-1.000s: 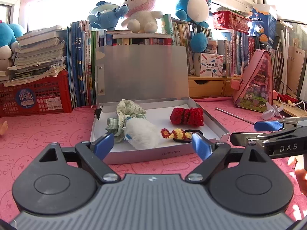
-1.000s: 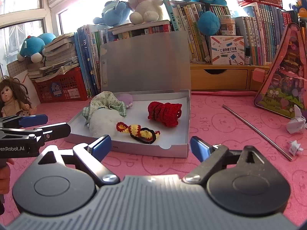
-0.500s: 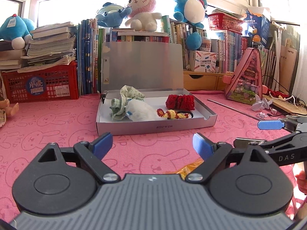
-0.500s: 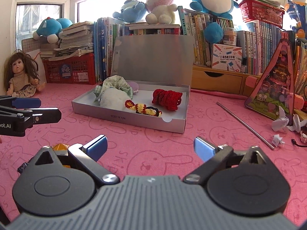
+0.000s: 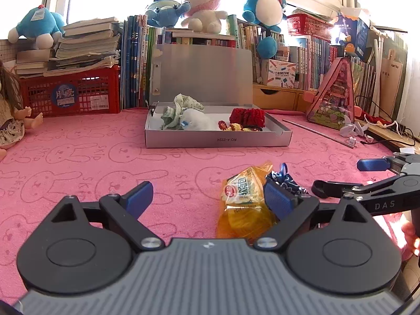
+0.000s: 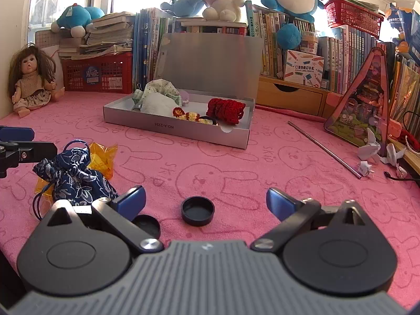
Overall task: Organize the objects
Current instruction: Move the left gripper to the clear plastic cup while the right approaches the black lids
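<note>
An open silver box (image 5: pixel 218 139) (image 6: pixel 181 128) stands on the pink cloth, holding a white and green fabric bundle (image 5: pixel 183 118), a red crochet piece (image 5: pixel 248 116) (image 6: pixel 225 109) and a yellow-red crochet string (image 6: pixel 191 115). Near me lie an orange snack packet (image 5: pixel 244 197) (image 6: pixel 101 157), a dark blue floral pouch (image 6: pixel 72 176) (image 5: pixel 284 181) and two black caps (image 6: pixel 197 210) (image 6: pixel 147 225). My left gripper (image 5: pixel 207 199) is open and empty, the packet by its right finger. My right gripper (image 6: pixel 206 202) is open and empty above one cap.
A doll (image 6: pixel 30 78) sits at the far left. A red crate (image 5: pixel 71 94), books and plush toys (image 5: pixel 204 8) line the back. A metal rod (image 6: pixel 324 148), a pink triangular toy house (image 6: pixel 367 105) and white paper figures (image 6: pixel 370 147) are on the right.
Both grippers have pulled back from the box toward the near edge. The packet, pouch and black caps have come into view. Both stay open.
</note>
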A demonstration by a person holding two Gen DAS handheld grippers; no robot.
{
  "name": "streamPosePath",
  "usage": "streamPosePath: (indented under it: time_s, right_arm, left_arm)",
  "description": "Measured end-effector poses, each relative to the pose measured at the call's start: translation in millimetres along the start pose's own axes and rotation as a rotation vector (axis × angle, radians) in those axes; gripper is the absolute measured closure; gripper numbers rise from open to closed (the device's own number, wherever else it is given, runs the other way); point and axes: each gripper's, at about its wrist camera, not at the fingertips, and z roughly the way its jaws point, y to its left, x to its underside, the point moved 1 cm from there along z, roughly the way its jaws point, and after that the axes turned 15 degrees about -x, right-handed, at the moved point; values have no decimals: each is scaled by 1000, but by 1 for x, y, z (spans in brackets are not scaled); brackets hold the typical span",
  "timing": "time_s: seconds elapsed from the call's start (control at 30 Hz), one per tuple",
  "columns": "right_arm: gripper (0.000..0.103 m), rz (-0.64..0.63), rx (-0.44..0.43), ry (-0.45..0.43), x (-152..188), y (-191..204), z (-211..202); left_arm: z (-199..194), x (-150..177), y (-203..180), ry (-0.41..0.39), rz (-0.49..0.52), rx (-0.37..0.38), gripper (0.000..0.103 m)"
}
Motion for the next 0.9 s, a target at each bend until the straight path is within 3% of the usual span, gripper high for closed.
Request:
streamPosePath:
  time_s: [0.33, 0.9]
  right_arm:
    - [1, 2, 23, 20, 13, 3, -7]
    - [1, -47, -10, 62, 21, 23, 0]
  left_arm:
    - [-27, 18, 6, -21, 50, -3, 8]
    - [-11, 49, -12, 101, 115, 32, 8]
